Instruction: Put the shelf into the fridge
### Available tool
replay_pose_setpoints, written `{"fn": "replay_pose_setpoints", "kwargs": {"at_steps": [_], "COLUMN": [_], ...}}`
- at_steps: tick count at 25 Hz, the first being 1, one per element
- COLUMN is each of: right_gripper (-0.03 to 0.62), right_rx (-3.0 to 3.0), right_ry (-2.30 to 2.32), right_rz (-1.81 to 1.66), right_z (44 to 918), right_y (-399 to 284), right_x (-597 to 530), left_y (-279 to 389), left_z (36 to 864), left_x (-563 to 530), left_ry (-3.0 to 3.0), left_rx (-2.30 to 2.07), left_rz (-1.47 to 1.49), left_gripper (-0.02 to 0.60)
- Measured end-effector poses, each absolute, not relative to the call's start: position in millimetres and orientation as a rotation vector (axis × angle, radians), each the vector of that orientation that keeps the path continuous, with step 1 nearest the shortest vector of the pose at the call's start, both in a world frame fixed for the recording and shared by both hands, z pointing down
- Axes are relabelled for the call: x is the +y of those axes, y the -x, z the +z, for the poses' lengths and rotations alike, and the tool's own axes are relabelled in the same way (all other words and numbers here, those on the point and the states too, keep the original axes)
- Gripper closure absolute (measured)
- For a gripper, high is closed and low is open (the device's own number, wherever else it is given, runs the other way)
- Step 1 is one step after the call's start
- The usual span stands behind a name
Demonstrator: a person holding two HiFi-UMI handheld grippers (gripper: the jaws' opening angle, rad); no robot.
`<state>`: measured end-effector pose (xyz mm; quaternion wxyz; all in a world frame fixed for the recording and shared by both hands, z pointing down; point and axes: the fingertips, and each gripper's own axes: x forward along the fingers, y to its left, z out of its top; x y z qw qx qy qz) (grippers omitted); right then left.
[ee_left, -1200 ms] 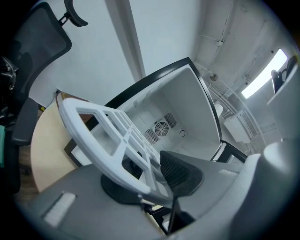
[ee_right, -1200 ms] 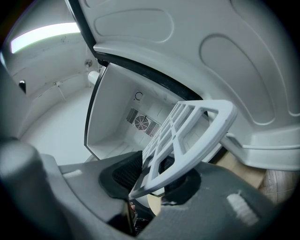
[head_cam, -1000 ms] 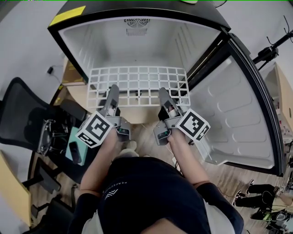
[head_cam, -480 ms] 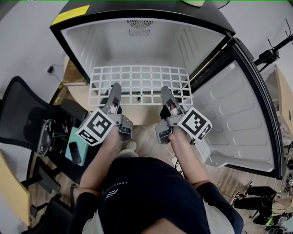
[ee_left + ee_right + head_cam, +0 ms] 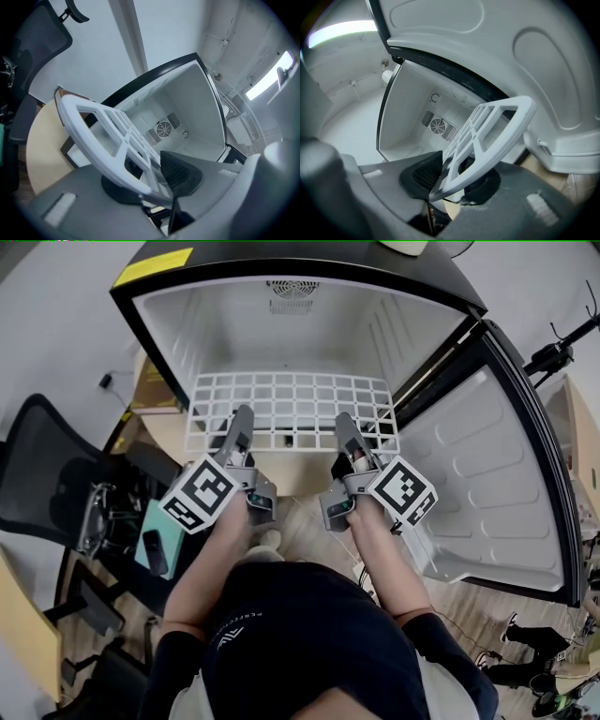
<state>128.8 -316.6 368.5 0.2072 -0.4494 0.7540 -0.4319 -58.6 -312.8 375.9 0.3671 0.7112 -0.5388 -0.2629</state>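
Note:
A white grid shelf (image 5: pixel 291 409) is held level at the mouth of the open fridge (image 5: pixel 300 320), its far edge just inside the cavity. My left gripper (image 5: pixel 242 420) is shut on the shelf's near edge at the left, and my right gripper (image 5: pixel 345 426) is shut on the same edge at the right. In the left gripper view the shelf's frame (image 5: pixel 101 136) runs between the two dark pads (image 5: pixel 180 171). The right gripper view shows the shelf (image 5: pixel 487 140) clamped the same way, with the fridge's back-wall fan (image 5: pixel 437 124) behind it.
The fridge door (image 5: pixel 487 474) stands open to the right. A black office chair (image 5: pixel 47 484) and a round wooden table (image 5: pixel 164 432) sit to the left of the fridge. Wooden floor lies below, with cables and gear at the right edge.
Both grippers and the shelf have shifted slightly forward and right toward the fridge opening. The grip on the shelf is unchanged.

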Motion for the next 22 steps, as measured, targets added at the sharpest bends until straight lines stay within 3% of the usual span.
{"fn": "replay_pose_setpoints", "kwargs": {"at_steps": [22], "right_gripper": [0.488], "right_rx": [2.097], "right_ry": [1.282], "right_rz": [-1.196], "right_z": [367.4], "right_y": [-129.1], "right_x": [-337.4], "left_y": [58.7], "left_z": [374.8], "left_x": [-328.2], "left_ry": [-1.815], "left_rx": [-1.4], "left_rz": [-0.684], "left_gripper": [0.448]}}
